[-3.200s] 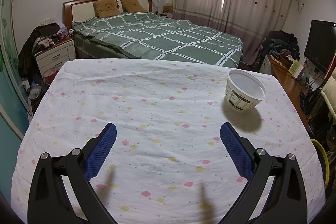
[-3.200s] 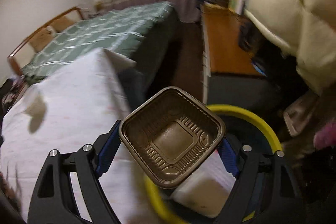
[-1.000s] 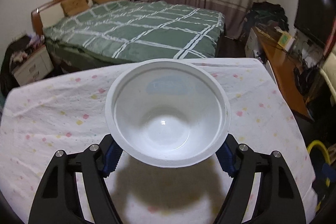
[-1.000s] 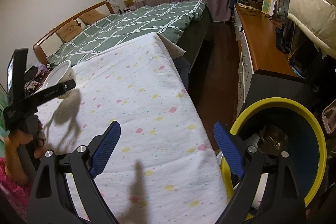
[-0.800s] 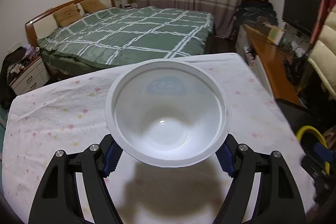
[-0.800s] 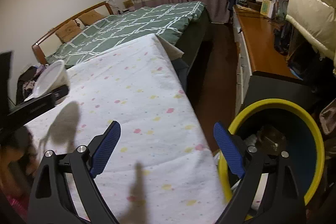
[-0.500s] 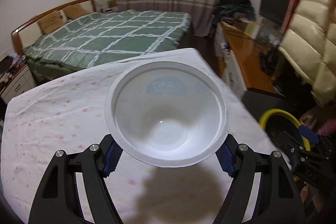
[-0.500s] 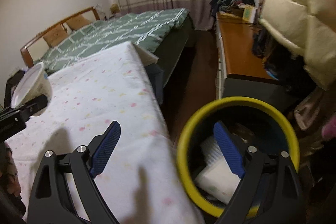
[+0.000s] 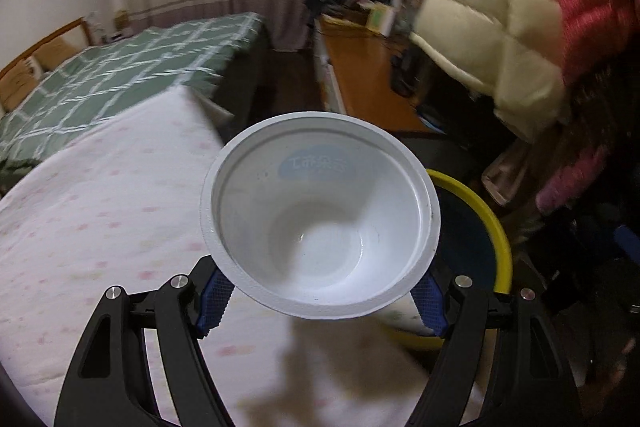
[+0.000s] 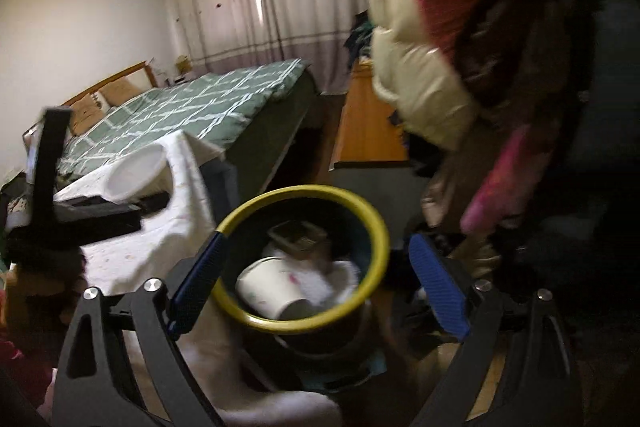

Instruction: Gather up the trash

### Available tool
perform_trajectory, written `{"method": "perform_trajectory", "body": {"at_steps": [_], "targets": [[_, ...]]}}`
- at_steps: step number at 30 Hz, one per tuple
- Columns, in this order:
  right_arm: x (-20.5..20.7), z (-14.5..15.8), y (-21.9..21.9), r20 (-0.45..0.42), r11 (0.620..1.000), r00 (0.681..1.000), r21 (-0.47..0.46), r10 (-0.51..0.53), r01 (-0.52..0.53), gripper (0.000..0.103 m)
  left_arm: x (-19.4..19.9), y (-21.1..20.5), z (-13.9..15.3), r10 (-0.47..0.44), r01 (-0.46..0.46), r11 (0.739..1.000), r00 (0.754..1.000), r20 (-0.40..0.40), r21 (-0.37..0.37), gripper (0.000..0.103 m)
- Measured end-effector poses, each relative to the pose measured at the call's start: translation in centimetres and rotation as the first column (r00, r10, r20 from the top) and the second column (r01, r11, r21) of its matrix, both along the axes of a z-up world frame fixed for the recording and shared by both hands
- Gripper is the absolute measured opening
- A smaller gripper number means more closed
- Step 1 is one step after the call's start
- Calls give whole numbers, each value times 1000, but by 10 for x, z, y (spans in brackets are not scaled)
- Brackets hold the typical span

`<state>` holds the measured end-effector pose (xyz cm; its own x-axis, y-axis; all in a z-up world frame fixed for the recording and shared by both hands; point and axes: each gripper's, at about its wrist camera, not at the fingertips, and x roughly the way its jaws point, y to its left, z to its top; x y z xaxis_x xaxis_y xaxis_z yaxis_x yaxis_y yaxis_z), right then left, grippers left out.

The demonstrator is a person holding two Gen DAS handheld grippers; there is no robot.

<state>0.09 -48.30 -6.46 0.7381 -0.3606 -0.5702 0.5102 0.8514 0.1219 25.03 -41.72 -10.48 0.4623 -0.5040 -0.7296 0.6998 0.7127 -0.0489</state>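
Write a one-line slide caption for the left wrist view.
Left gripper carries an empty white plastic bowl toward the yellow-rimmed trash bin.

We see the white plastic bowl (image 9: 320, 219) sitting between the fingers of the left gripper (image 9: 320, 301), above the near right corner of the table under its white dotted cloth (image 9: 100, 211). The yellow-rimmed waste bin (image 10: 300, 255) stands on the floor just right of that table, between the spread fingers of the right gripper (image 10: 318, 287), with a white paper cup (image 10: 272, 291) lying inside. The green checked bed (image 9: 120, 67) lies beyond the table, and the wooden desk (image 9: 360, 75) right of the bed.
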Motion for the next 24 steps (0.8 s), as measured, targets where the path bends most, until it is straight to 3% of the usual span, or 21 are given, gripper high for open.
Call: {"method": "perform_trajectory", "body": {"at_steps": [7, 14, 15, 16, 17, 20, 24], "targets": [[-21, -11, -24, 2, 998, 999, 41, -42, 42, 90, 3, -65, -36, -87, 94, 993, 992, -91, 75, 75], [-23, -18, -32, -1, 998, 999, 58, -41, 41, 90, 2, -104, -50, -115, 132, 985, 982, -150, 109, 76], [-24, -17, -32, 3, 998, 999, 57, -41, 41, 90, 1, -109, -53, -120, 140, 984, 979, -164, 115, 77], [-25, -16, -32, 8, 998, 999, 57, -41, 41, 90, 1, -112, -54, -124, 145, 983, 978, -170, 117, 84], [-26, -14, -29, 11, 998, 999, 56, -42, 41, 90, 0, -113, -55, -127, 148, 982, 977, -172, 117, 90], [-30, -7, -25, 29, 998, 998, 38, -46, 45, 90, -4, -104, -50, -135, 154, 982, 976, -168, 105, 90], [-32, 0, -20, 39, 999, 998, 27, -43, 42, 90, -2, -56, -31, -97, 108, 992, 985, -146, 70, 91]]}}
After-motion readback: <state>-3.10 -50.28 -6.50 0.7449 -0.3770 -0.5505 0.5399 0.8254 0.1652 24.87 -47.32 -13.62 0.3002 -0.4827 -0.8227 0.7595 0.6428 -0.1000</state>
